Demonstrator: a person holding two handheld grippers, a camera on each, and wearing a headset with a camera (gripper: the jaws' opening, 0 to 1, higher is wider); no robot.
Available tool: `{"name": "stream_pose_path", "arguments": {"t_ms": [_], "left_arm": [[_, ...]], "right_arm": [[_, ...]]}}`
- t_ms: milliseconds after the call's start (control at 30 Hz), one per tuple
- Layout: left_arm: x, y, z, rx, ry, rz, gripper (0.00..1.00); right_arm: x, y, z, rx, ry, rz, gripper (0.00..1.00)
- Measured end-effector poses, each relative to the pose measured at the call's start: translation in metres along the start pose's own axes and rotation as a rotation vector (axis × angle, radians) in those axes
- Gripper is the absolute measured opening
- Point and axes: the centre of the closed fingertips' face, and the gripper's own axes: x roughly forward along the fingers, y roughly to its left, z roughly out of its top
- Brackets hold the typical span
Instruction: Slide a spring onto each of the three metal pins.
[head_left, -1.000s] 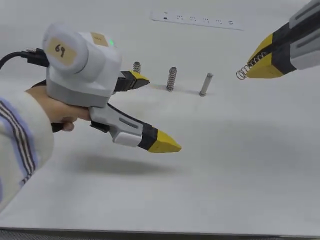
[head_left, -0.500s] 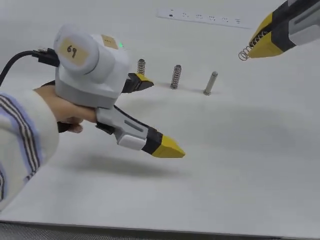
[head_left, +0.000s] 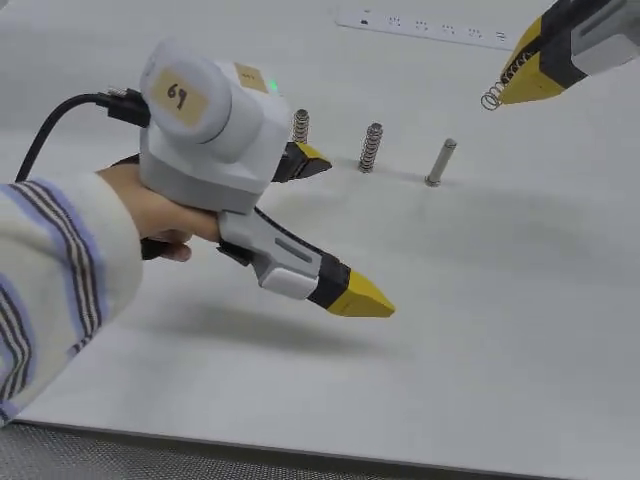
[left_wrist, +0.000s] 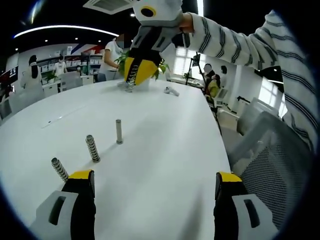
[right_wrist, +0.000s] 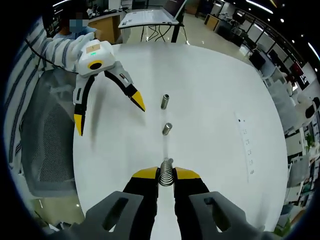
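On the white workbench (head_left: 520, 330): three slim, upright grey metal pins stand in a row. The left pin (head_left: 301, 125) and the middle pin (head_left: 372, 147) each already carry a coil. The right-hand bare pin (head_left: 440, 162) has none.
Right gripper (head_left: 512, 88): yellow-tipped and grey-bodied, it is raised above and beyond the bare pin, well apart from it. Its jaws are drawn almost together on a coiled steel spring (head_left: 497, 88), whose free end juts past the tips.
Right gripper view: the spring (right_wrist: 166, 172) sits between the two tips, pointing roughly along the row of pins.
Left gripper (head_left: 350, 230): its jaws are spread wide and hold nothing. It hovers low over the bench, with one tip just beside the left pin.
Step in hand: by my reading, the last spring is being carried to the bare pin, with two of the three pins done.
Doing it well: turn the spring upright so its open free end faces down, and centre it over the pin top. Lower it until several turns surround the shaft, and only then ease the jaws apart.
Grip: keep it light, since a hard pinch could flatten the coil.
Risk: the spring may tilt, catch on the pin top, or flick away on release.
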Motion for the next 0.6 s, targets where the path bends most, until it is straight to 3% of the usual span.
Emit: {"name": "stream_pose_path", "arguments": {"t_ms": [367, 600], "left_arm": [[-0.002, 0.006, 0.001, -0.012, 0.0, 0.032, 0.98], [-0.003, 0.012, 0.0, -0.01, 0.008, 0.053, 0.98]], "right_arm": [[0.022, -0.005, -0.002, -0.026, 0.033, 0.041, 0.08], [0.035, -0.006, -0.012, -0.044, 0.076, 0.071, 0.08]]}}
